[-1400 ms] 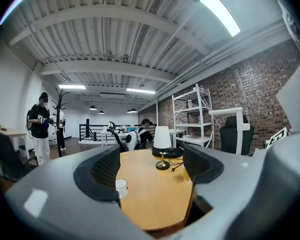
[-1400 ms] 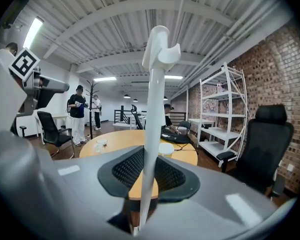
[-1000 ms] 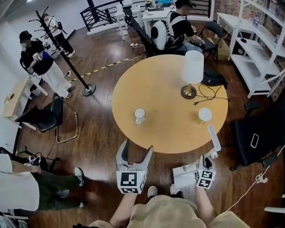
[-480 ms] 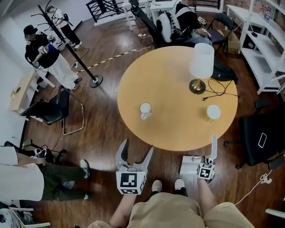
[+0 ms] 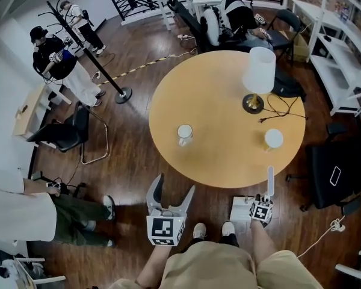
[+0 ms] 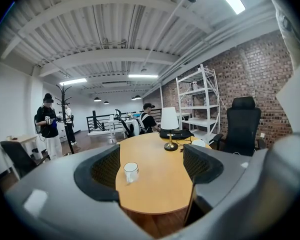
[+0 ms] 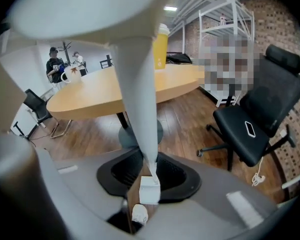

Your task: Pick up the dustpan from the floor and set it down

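The white dustpan (image 5: 240,209) is low over the wooden floor, just in front of the person's shoes. Its long handle (image 5: 270,182) stands up along the table's edge. My right gripper (image 5: 262,208) is shut on the base of that handle. In the right gripper view the handle (image 7: 140,94) rises from between the closed jaws of the right gripper (image 7: 149,184) and fills the middle. My left gripper (image 5: 174,186) hangs open and empty to the left. In its own view the left gripper (image 6: 152,176) frames the table and a cup (image 6: 131,172).
A round wooden table (image 5: 222,155) stands straight ahead with a white cup (image 5: 184,133), a second cup (image 5: 273,138) and a lamp (image 5: 257,71). A black office chair (image 5: 337,173) is at the right. A seated person's legs (image 5: 78,218) reach in from the left.
My right gripper has sunk toward the floor with the dustpan, and the handle now stands more upright. The left gripper has stayed in place.
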`<state>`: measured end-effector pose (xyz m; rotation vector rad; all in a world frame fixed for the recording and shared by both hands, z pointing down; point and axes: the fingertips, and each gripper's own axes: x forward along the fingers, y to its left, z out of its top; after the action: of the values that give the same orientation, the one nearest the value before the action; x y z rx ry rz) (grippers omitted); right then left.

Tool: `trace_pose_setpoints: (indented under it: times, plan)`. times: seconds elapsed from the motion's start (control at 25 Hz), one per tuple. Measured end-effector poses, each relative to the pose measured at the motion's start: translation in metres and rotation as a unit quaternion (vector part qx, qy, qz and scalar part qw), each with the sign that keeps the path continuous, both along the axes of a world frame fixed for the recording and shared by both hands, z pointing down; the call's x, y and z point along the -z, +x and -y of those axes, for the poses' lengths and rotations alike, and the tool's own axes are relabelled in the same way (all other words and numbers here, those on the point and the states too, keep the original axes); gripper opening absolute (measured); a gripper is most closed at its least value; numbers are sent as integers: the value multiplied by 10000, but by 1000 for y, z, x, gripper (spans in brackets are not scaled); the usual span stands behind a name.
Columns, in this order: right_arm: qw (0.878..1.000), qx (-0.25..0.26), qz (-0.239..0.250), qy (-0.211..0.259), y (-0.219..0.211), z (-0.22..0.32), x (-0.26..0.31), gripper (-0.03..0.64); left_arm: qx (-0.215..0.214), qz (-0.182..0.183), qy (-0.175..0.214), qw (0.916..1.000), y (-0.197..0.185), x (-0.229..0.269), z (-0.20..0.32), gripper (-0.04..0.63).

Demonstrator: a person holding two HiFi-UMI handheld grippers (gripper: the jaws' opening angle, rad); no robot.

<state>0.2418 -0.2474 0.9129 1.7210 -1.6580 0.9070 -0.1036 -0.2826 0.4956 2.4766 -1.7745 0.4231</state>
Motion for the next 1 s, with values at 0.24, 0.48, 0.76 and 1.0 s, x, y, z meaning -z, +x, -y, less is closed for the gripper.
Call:
trace_pose_setpoints:
  times: [0.24, 0.48, 0.76, 1.0]
  plan:
    - [9997, 208, 97, 16, -9, -7, -4, 94, -9, 21, -96, 10000, 0, -7, 1, 390]
    - [9993, 225, 297, 102, -10, -6, 0, 166, -130, -34, -98, 9999, 10, -8, 1, 390]
    - [9969, 375, 479, 491, -8, 0, 34, 227, -205, -184, -80, 9996, 17, -10, 2, 390]
    - [9675, 853, 776, 2252, -42, 17, 184, 324, -205, -360, 116, 9991, 14, 0, 7, 390]
